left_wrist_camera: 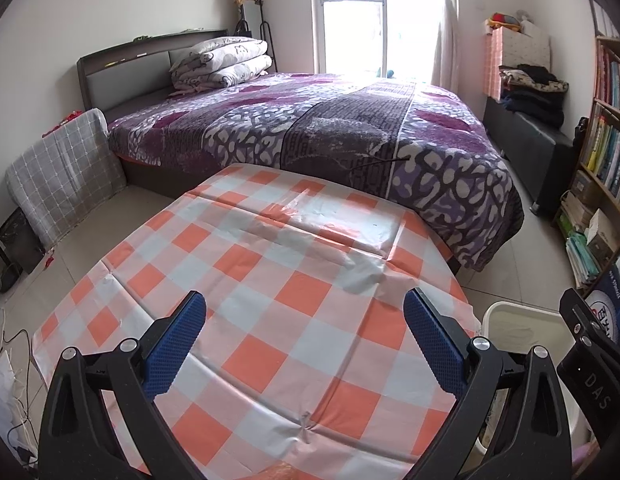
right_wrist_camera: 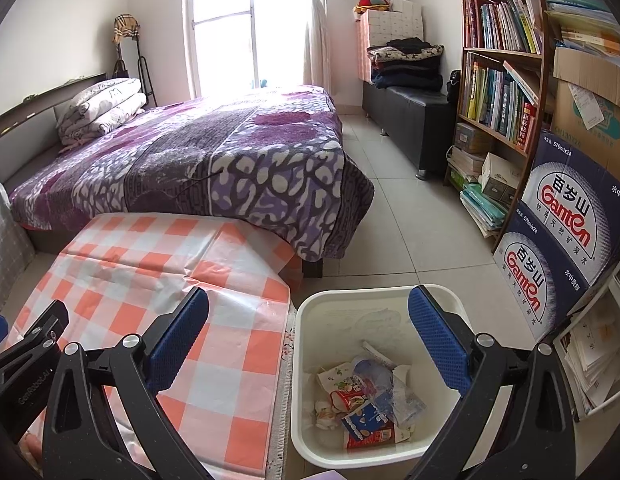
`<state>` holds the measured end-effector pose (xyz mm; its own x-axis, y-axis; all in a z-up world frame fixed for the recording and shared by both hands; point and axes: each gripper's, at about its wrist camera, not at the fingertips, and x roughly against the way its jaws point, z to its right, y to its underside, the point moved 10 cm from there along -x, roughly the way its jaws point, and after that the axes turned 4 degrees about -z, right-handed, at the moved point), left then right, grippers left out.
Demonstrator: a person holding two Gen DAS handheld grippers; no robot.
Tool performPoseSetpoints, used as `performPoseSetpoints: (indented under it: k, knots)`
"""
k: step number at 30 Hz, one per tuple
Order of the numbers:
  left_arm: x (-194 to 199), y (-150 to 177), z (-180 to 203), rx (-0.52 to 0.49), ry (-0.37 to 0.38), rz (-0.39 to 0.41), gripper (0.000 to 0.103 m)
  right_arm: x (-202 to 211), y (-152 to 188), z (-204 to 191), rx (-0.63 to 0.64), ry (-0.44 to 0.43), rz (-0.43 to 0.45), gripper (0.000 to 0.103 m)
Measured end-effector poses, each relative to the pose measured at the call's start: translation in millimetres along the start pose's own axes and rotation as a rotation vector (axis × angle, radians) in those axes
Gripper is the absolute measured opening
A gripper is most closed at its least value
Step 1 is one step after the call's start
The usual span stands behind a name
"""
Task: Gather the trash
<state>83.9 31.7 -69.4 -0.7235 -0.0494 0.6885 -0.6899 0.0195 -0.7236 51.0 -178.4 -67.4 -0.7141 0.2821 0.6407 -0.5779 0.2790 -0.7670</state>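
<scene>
Left gripper [left_wrist_camera: 305, 342] spread wide over the bench [left_wrist_camera: 270, 280], nothing between the blue pads [left_wrist_camera: 176, 346]. Bench covered by an orange-and-white checked tablecloth [left_wrist_camera: 294, 352], creased, bare of loose items in the left wrist view. Rim of a white waste bin [left_wrist_camera: 521, 320] just beside the bench's right edge.

Right gripper [right_wrist_camera: 308, 340] likewise wide and empty, hanging above the gap between bench [right_wrist_camera: 158, 264] and white waste bin [right_wrist_camera: 310, 400], its right finger over the bin's opening. Inside the bin, at the bottom: trash [right_wrist_camera: 369, 396], namely crumpled snack wrappers, a red-and-blue printed packet, clear plastic film and some wadded tissue. Bin standing on the tiled floor [right_wrist_camera: 409, 216], touching or nearly touching the tablecloth's hanging edge.

Behind the bench, a bed [right_wrist_camera: 198, 160] with a purple patterned blanket and a folded quilt [right_wrist_camera: 102, 108] near the headboard. To the right, a bookshelf [right_wrist_camera: 505, 92] packed with books, and two stacked Ganten water cartons [right_wrist_camera: 561, 232] just beyond the bin. Part of the left gripper's black body [right_wrist_camera: 26, 344] visible at the right wrist view's left edge.
</scene>
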Motion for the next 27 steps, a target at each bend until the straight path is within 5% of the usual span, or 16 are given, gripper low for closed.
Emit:
performPoseSetpoints:
  k: [27]
  knots:
    - [-2.3,3.2,-3.5,-0.004,0.003,0.002,0.096,-6.4,7.2,4.4,-0.006,-0.001,-0.028,0.096]
